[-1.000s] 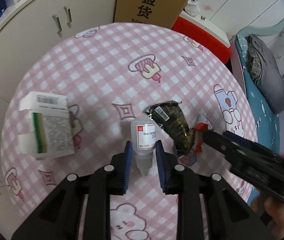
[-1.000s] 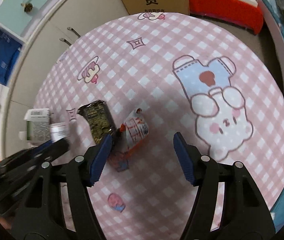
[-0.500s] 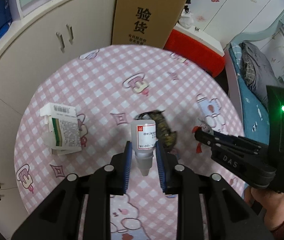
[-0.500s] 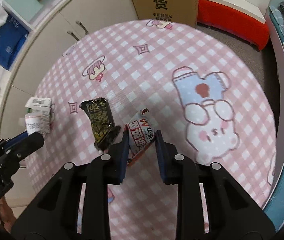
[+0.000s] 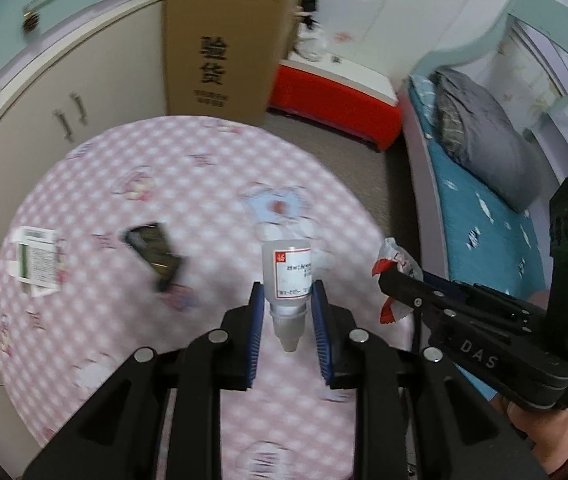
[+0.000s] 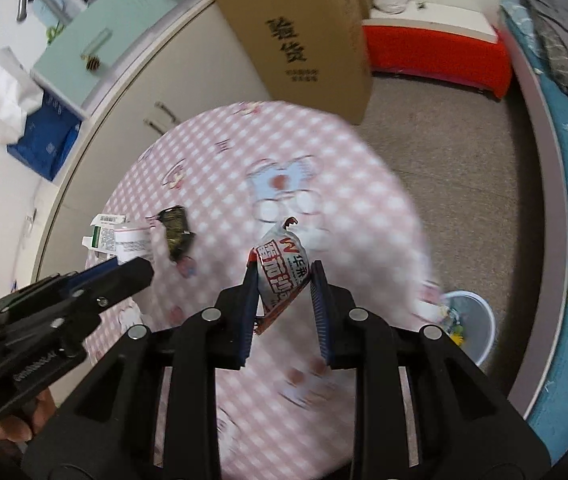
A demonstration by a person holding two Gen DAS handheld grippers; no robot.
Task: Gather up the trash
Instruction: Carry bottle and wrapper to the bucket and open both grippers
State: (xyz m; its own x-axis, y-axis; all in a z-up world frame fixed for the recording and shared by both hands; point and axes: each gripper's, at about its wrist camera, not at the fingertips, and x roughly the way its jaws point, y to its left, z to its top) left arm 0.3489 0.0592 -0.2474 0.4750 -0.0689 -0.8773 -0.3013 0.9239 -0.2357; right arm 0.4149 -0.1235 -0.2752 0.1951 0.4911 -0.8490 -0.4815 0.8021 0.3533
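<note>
Left gripper (image 5: 287, 330) clenched on small white dropper bottle (image 5: 288, 276), blue pads against both sides near the neck, nozzle pointing back toward camera, label with red mark facing up. Bottle lifted clear of the round desk (image 5: 96, 184) with pink checked cloth.

Right gripper (image 6: 282, 304) with jaws just closed, now grasping a crinkled silver-and-red snack wrapper (image 6: 282, 268) between the blue pads; wrapper raised off the desk, torn red edge at top. Same wrapper seen in left wrist view at the right gripper's tip, out past the desk's right edge.

Left on the desk: dark snack packet (image 5: 154, 250), near the middle-left, lying flat; white and green medicine box (image 5: 36, 260) at the left edge, well apart from the packet. In right wrist view both sit beyond the tip of the left gripper, box partly hidden behind the bottle.

Pale blue trash bin (image 6: 469, 322) on the floor just beside the desk's right edge, some rubbish inside, below and right of the held wrapper.

Tall cardboard box (image 5: 220, 44) with printed characters standing on floor behind the desk, against cream cabinets (image 5: 44, 116). Red low bench (image 5: 335, 96) beside it. Bed with blue sheet (image 5: 479, 216) and grey bedding at right. Desk pattern blurred in both views.
</note>
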